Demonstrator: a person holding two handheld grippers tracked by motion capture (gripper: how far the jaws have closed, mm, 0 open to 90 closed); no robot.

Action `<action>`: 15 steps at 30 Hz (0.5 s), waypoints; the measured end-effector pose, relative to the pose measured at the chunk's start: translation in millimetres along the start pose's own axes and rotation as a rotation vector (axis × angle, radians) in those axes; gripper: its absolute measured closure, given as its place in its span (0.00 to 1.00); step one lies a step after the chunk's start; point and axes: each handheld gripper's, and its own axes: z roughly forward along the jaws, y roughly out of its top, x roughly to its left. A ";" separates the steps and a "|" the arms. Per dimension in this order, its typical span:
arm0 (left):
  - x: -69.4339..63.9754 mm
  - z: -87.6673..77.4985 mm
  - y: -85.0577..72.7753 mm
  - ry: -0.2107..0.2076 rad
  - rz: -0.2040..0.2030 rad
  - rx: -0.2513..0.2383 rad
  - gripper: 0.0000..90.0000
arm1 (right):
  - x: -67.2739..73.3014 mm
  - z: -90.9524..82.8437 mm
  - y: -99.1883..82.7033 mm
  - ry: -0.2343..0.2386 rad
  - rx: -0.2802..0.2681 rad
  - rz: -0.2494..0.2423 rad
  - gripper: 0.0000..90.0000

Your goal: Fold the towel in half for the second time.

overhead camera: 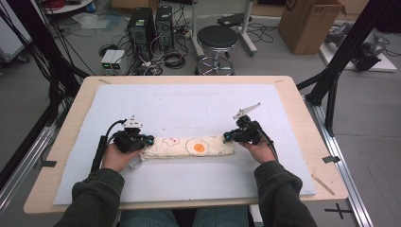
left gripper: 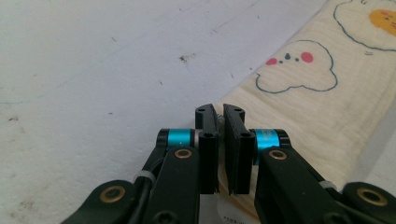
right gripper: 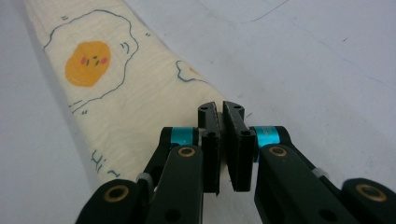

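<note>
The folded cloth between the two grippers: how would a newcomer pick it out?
On the white mat covering the wooden table, look between the person's hands. The folded cloth lies there as a long cream strip. Its fried-egg print with an orange yolk sets it apart.

Dark olive long sleeves (overhead camera: 97, 196), blue jeans (overhead camera: 142, 218), black left gripper (left gripper: 219, 122) with turquoise bands, brass-coloured rivets, white cable ties, black right gripper (right gripper: 220, 116) alike, grey three-cornered plate (overhead camera: 246, 111), trailing black cable (overhead camera: 100, 151)
</note>
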 end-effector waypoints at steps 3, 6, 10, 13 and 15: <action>1.2 0.2 4.7 0.010 0.002 -0.008 0.94 | -1.5 -0.8 3.7 -0.008 0.000 -0.005 0.95; 3.5 1.7 8.3 0.022 -0.008 -0.026 0.94 | -3.7 -3.3 9.0 -0.025 0.002 -0.006 0.95; 7.8 6.7 12.6 0.034 -0.016 -0.027 0.94 | -10.3 -6.1 14.2 -0.034 -0.003 -0.005 0.95; 9.5 8.6 20.4 0.047 -0.013 -0.039 0.94 | -15.4 -6.8 18.2 -0.049 0.002 -0.007 0.95; 12.0 10.8 24.3 0.054 -0.015 -0.048 0.94 | -19.0 -7.1 21.3 -0.062 0.003 -0.001 0.95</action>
